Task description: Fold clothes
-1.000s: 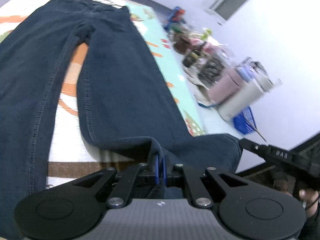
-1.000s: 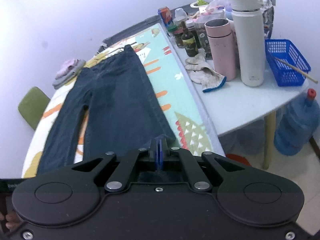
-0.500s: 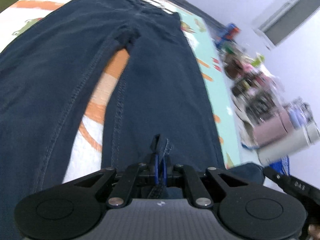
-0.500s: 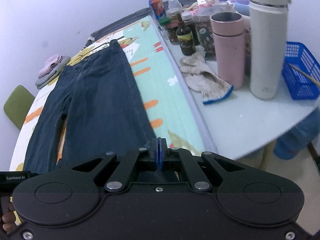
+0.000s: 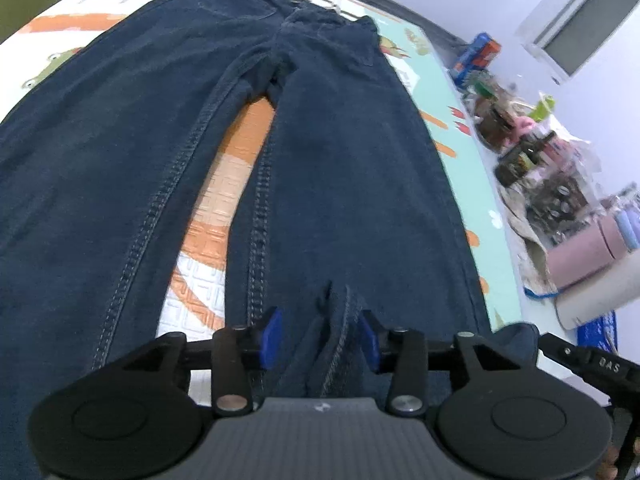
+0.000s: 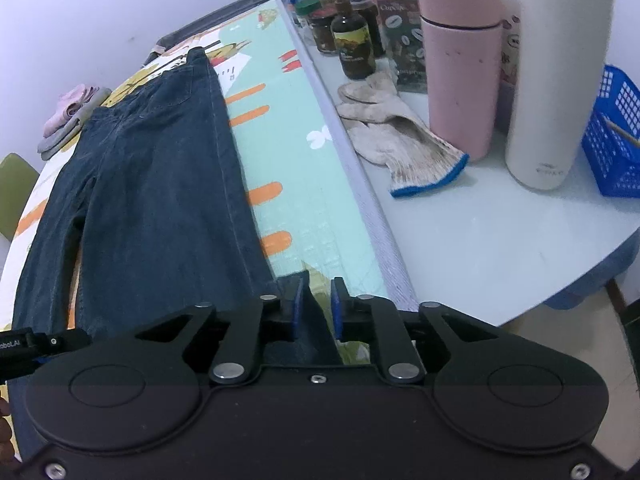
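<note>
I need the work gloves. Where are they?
In the right wrist view, the work gloves lie right of the mat's edge, beside the pink tumbler.

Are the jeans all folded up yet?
Not yet. The dark blue denim jeans lie mostly spread, legs apart; only one hem is turned back.

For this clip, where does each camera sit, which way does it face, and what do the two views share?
Left wrist: on the left gripper, low at the hem end of the dark jeans, looking up the legs to the waistband; its open fingers show.
Right wrist: on the right gripper, at the jeans' edge, facing the pink tumbler and white bottle; fingers open.
Shared: jeans, mat, tumbler.
</note>
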The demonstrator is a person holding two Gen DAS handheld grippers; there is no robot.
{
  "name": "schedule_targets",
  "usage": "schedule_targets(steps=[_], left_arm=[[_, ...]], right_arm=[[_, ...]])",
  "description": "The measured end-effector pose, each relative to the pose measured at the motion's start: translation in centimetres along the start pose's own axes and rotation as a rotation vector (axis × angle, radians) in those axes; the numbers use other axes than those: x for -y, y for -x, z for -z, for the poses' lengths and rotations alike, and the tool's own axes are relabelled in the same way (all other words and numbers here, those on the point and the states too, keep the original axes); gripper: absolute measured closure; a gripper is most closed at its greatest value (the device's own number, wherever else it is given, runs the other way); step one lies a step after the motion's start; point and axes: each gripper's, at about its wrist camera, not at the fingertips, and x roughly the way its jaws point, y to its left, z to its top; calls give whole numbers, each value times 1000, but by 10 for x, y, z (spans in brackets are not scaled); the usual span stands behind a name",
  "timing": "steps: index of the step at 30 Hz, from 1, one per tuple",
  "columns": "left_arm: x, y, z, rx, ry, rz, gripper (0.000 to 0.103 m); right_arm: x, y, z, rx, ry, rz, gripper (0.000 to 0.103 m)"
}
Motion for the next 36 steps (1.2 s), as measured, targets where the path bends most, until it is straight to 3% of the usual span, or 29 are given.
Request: schedule_targets(steps=[11, 23, 31, 36], left_arm=[[4, 28, 51, 18, -125, 43, 49], [13, 10, 80, -44, -119, 94, 49], [21, 6, 85, -85, -145, 122, 86], [24, 18, 86, -79, -179, 162, 92]], right_arm=[[25, 25, 45, -37, 3, -47, 80], [44, 36, 103, -105, -12, -30, 80], [37, 42, 115, -86, -3, -46, 82], [35, 51, 117, -69, -3, -67, 86]])
